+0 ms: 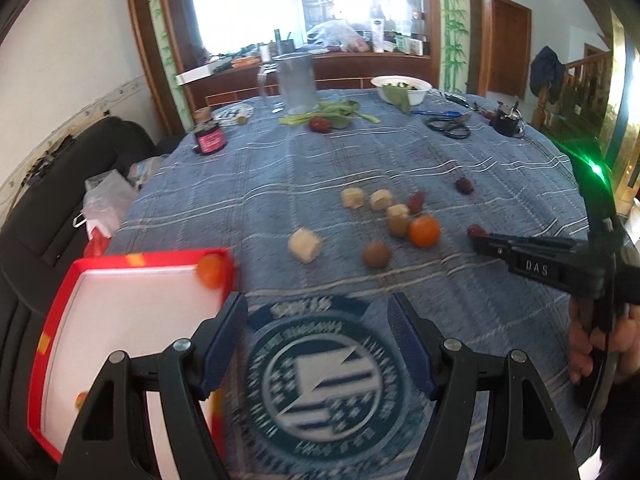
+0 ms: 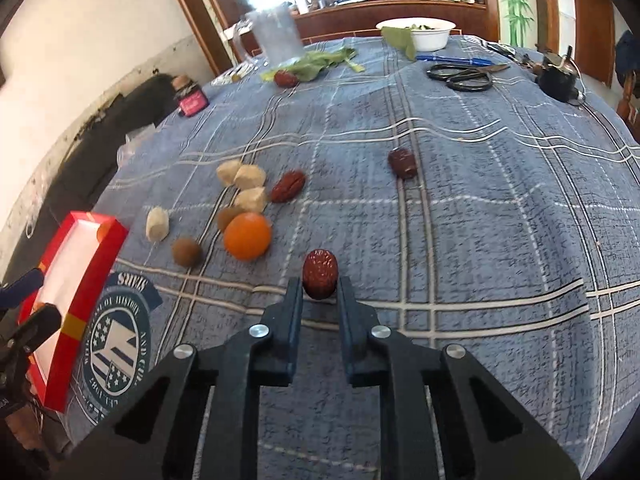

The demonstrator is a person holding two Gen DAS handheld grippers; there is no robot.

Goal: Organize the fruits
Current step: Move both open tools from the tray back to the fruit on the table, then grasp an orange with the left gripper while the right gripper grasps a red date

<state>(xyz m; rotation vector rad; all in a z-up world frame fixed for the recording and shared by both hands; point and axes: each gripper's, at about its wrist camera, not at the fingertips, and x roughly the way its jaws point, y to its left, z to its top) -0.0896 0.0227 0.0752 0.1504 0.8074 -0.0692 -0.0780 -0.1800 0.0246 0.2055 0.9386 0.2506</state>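
The right gripper (image 2: 319,296) sits nearest the lens, low over the blue plaid tablecloth (image 2: 460,240), with a wrinkled red date (image 2: 320,274) standing between its fingertips. The date's long axis runs away from the camera, along the fingers, so they bracket its narrow sides. The jaws are partly drawn in, each pad just beside the fruit's flank; whether they already press on it cannot be told from either view. From the left wrist view the same date (image 1: 476,231) shows only as a small red end at the tip of the dark fingers.

The left gripper (image 1: 316,328) hangs spread wide and holding nothing over the round printed emblem (image 1: 320,380) near the cloth's near edge, just beside the red tray (image 1: 132,259). The tray lies at the table's near left corner with a small orange fruit (image 1: 211,274) in its far corner.

The remaining fruit lies toward the middle of the cloth: an orange (image 2: 247,236), a brown round fruit (image 2: 186,252), several pale chunks (image 2: 157,224) and two more dates (image 2: 403,163). The right hand is clearly the nearer one to this date; the likely next step is a firm pinch and a carry left to the tray.
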